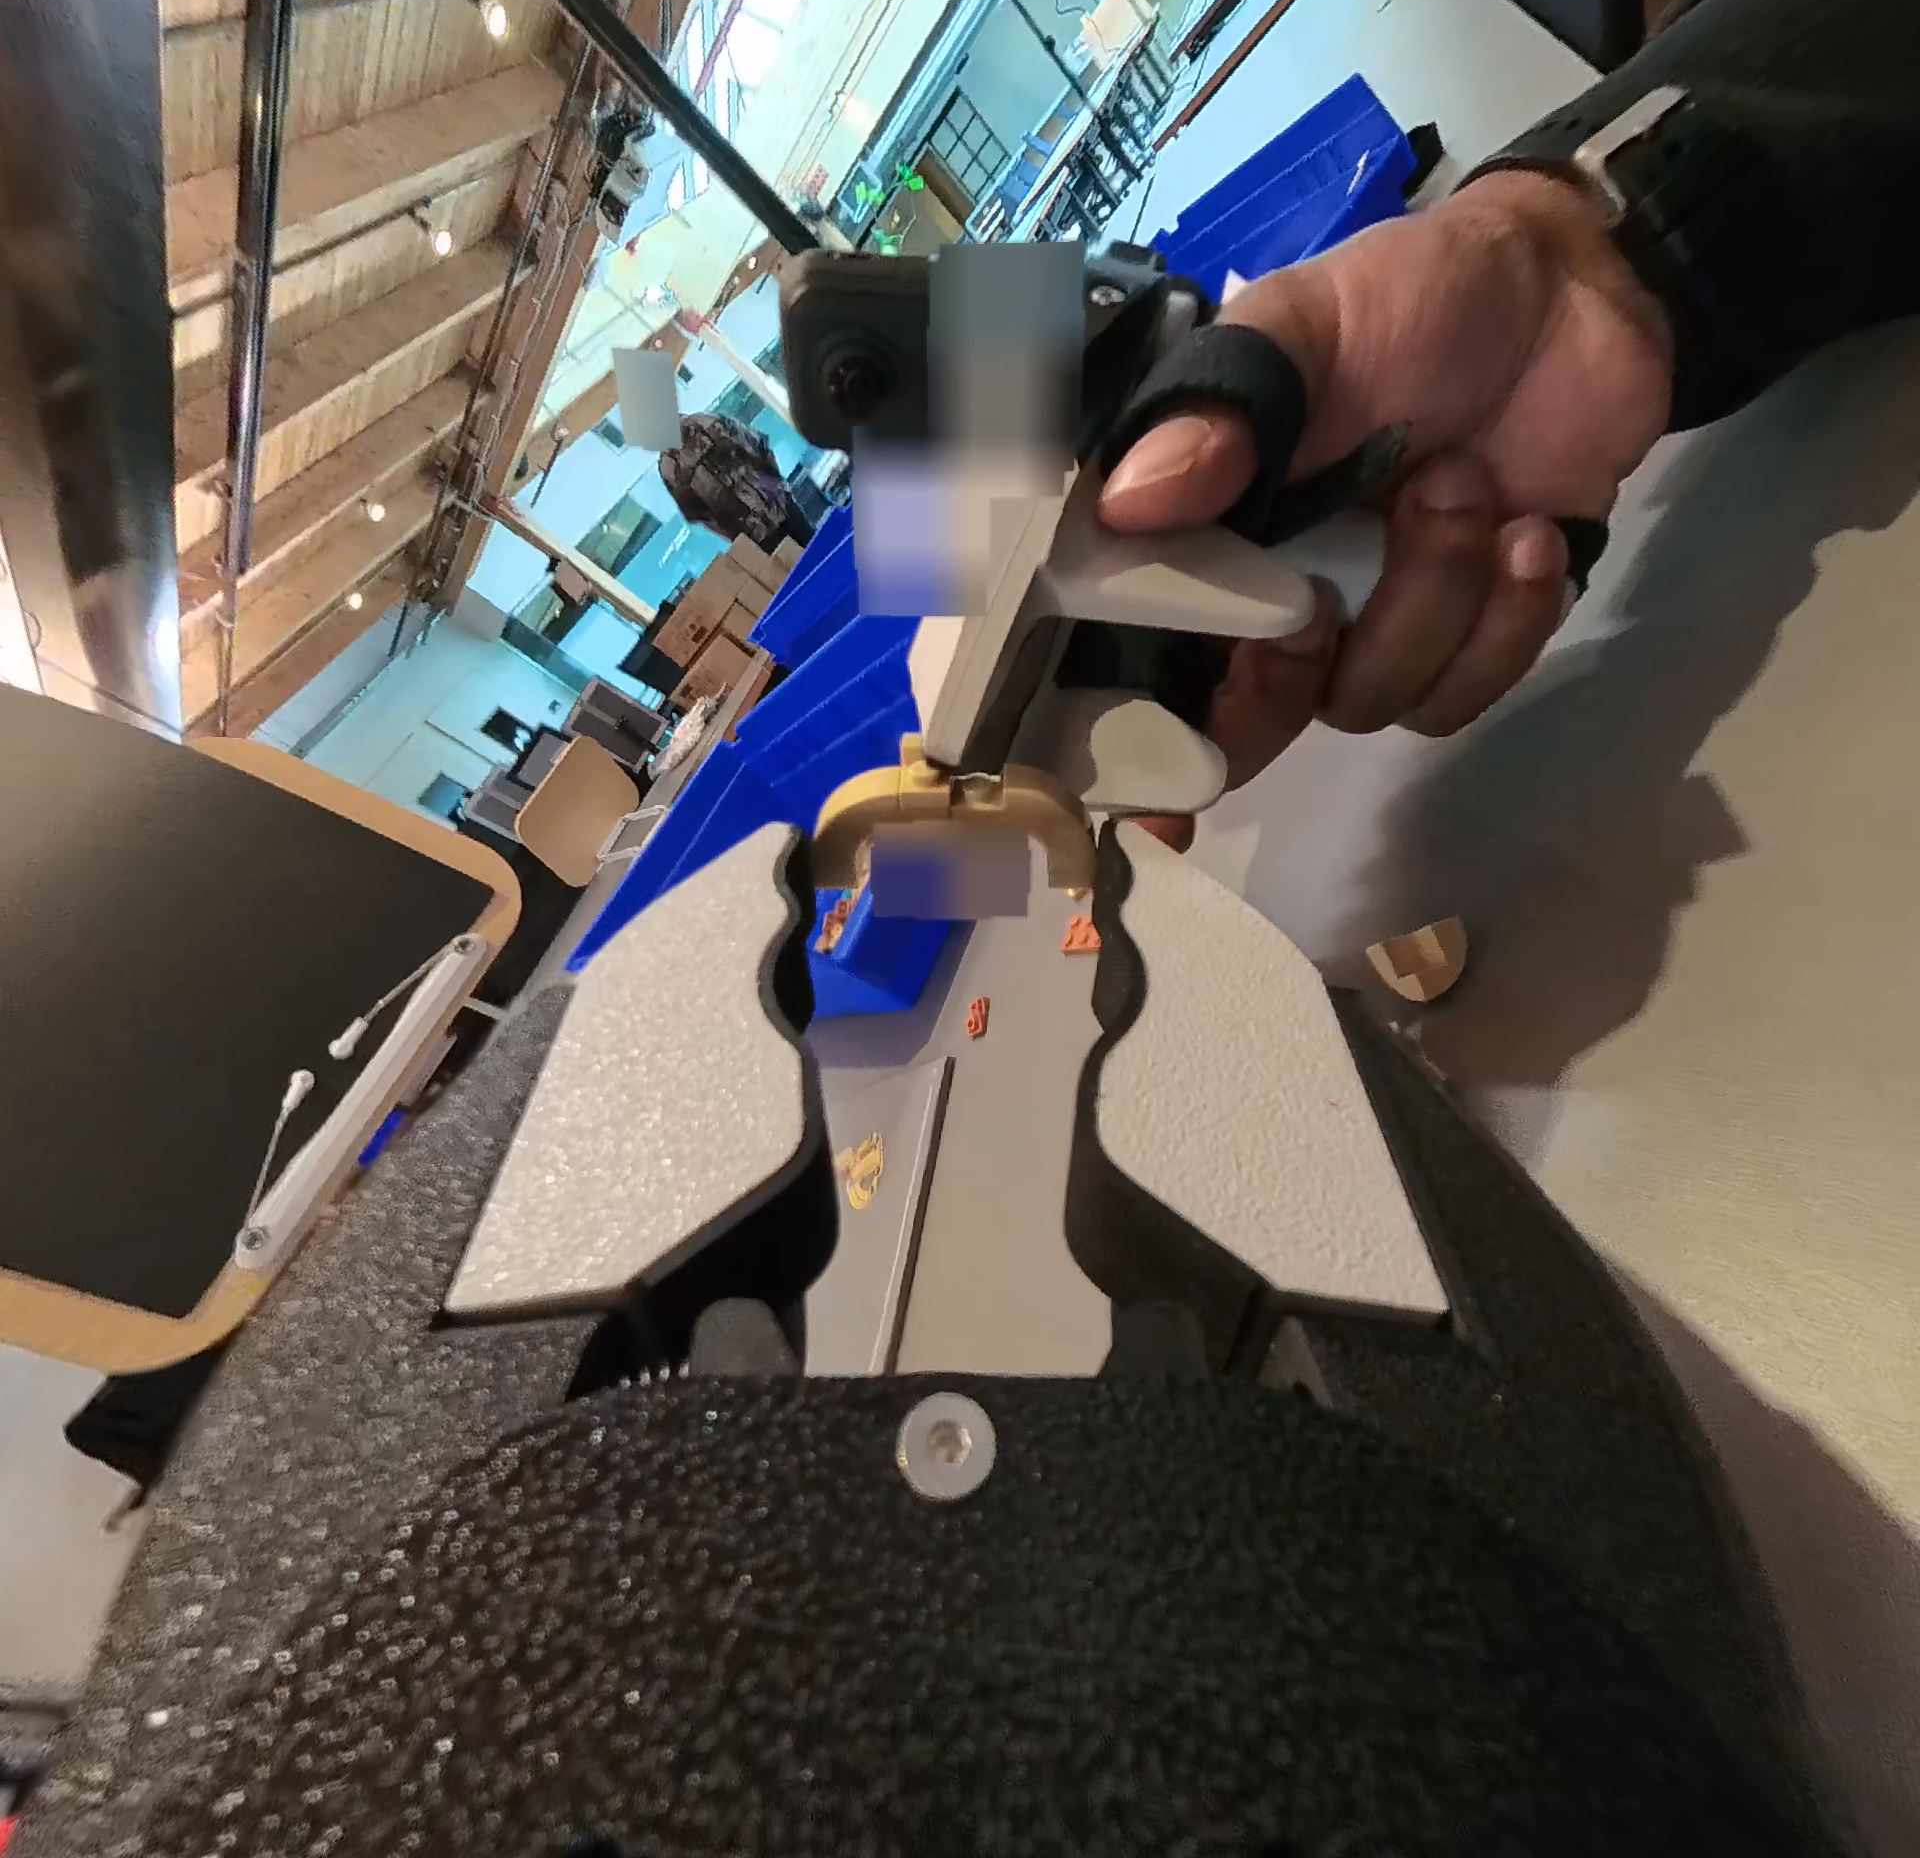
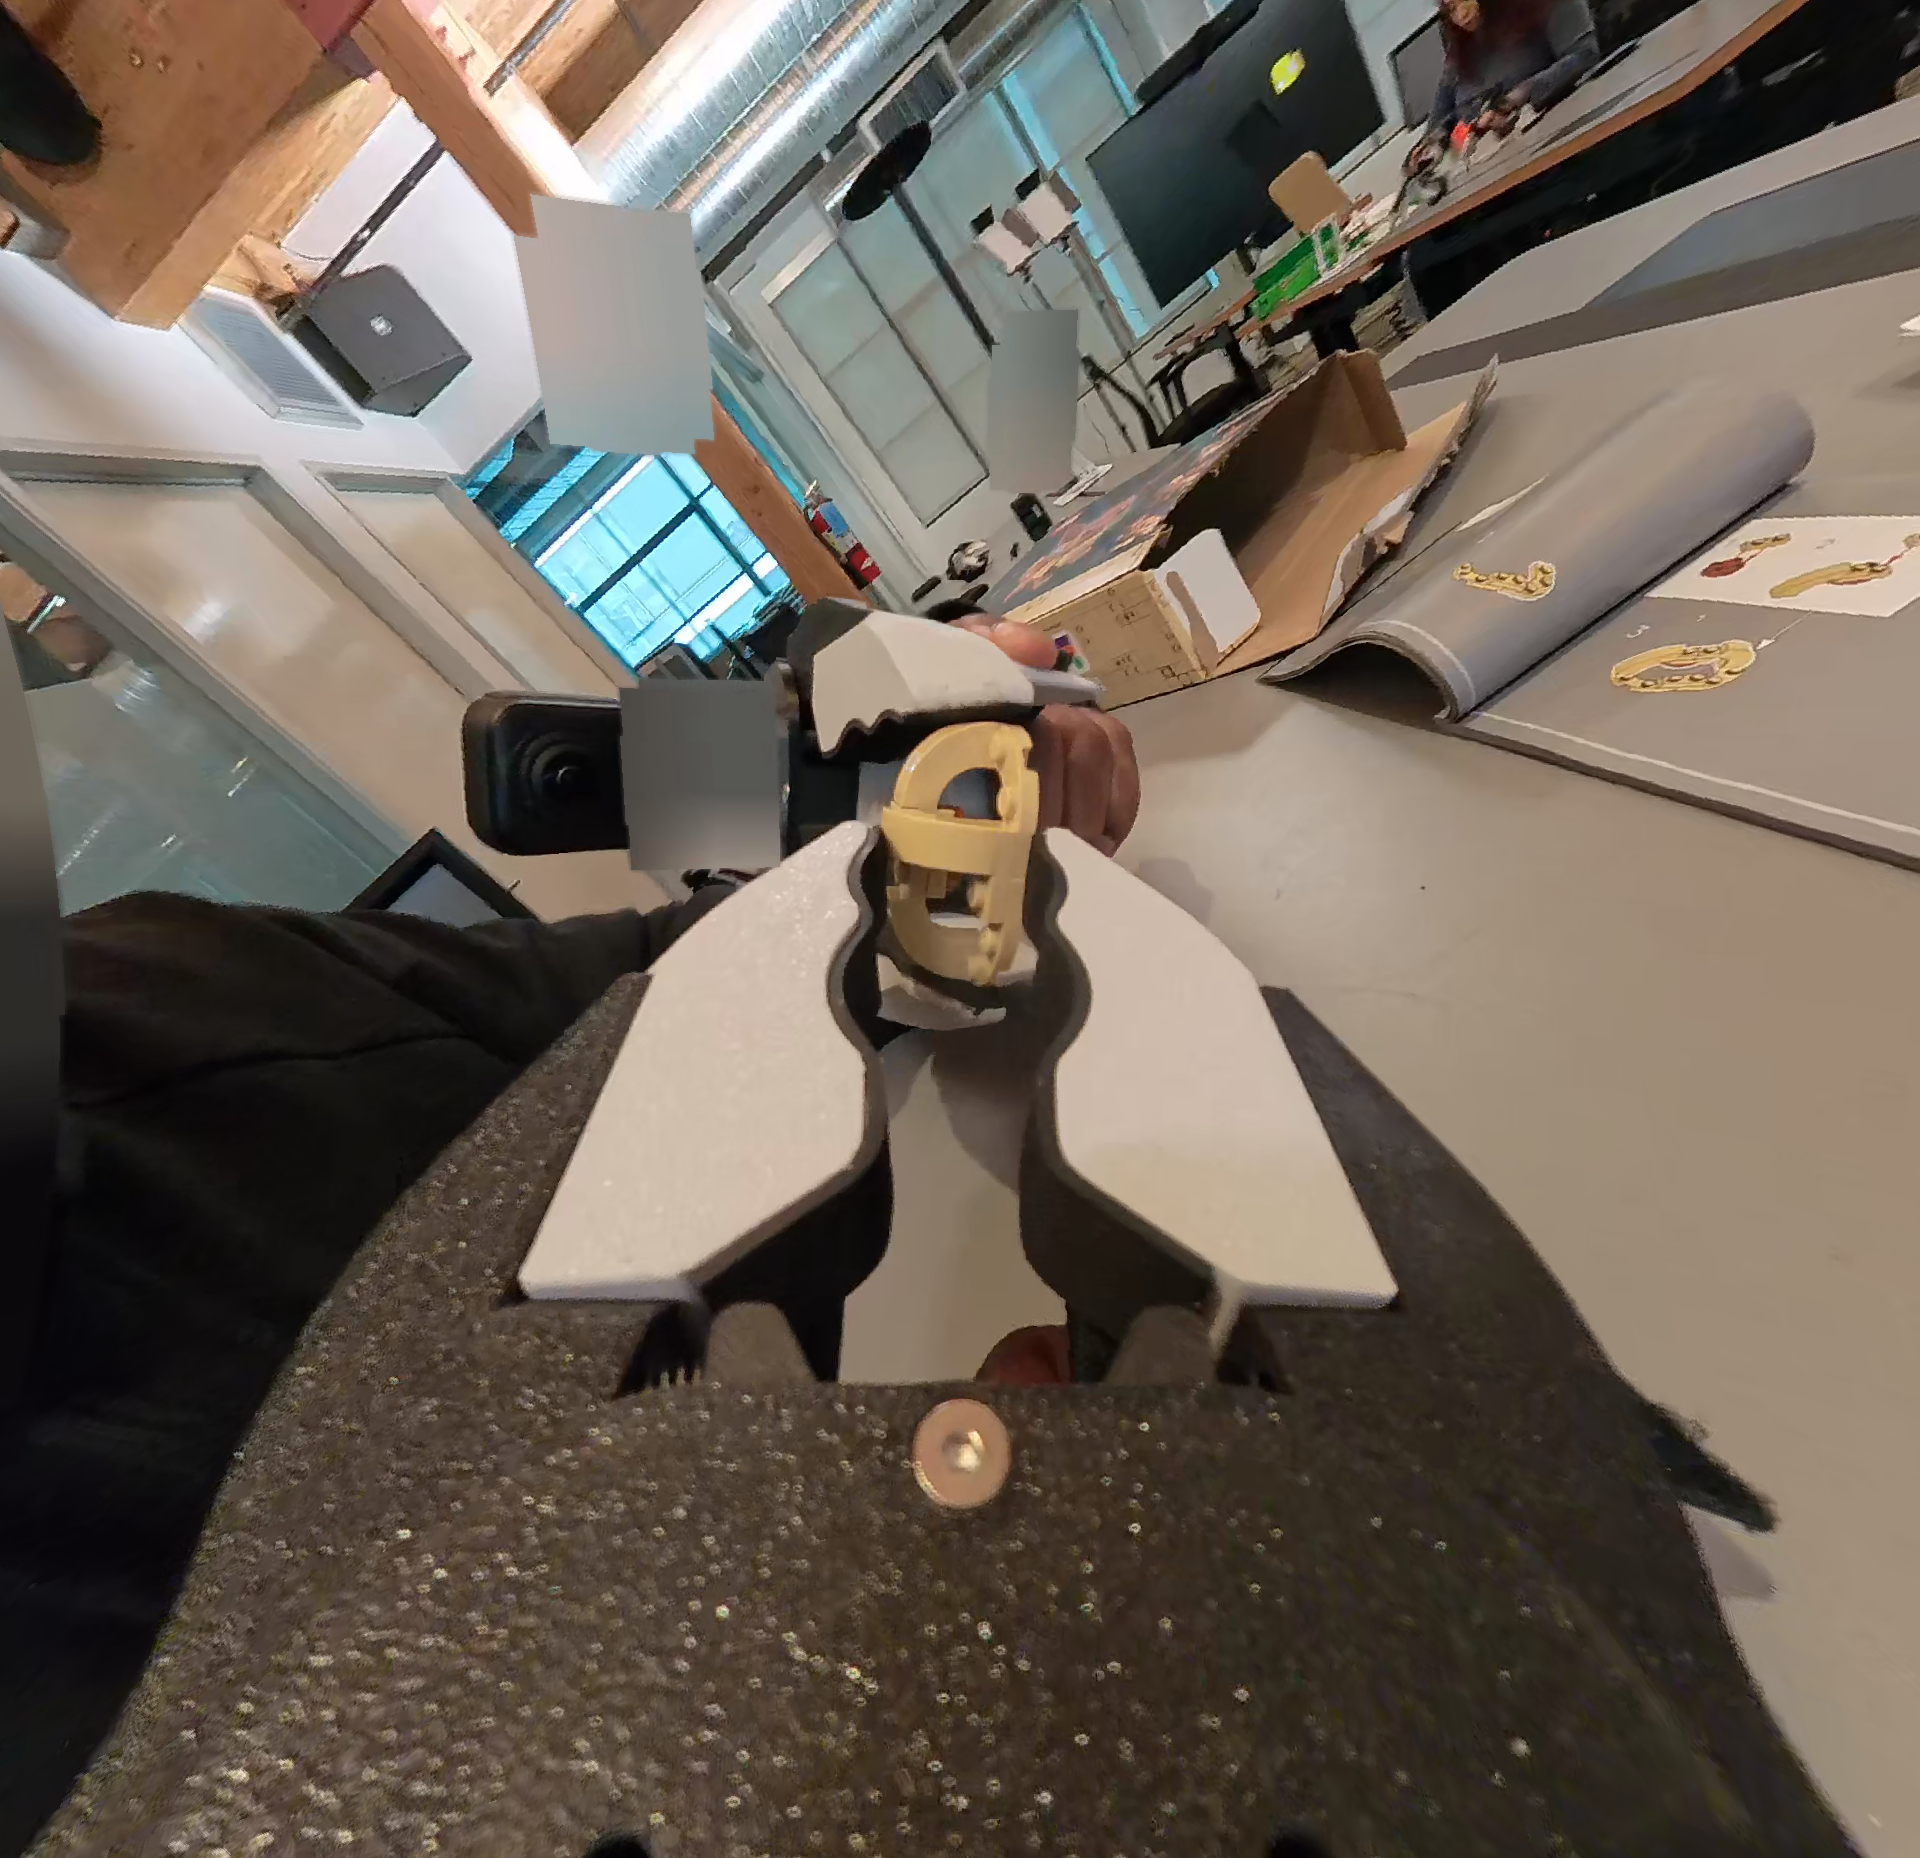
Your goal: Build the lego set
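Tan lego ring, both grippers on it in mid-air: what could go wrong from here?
1. The left gripper and the right gripper both clamp the tan lego ring only at its edges; a twist could likely pop its joints apart.
2. It is held above the grey table; a slip would drop it.
3. Small orange pieces lie loose below, easy to knock.

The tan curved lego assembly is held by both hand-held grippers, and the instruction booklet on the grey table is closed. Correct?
Not quite: the instruction booklet lies open, as the right wrist view shows. Both hand-held grippers do hold the tan curved lego assembly.
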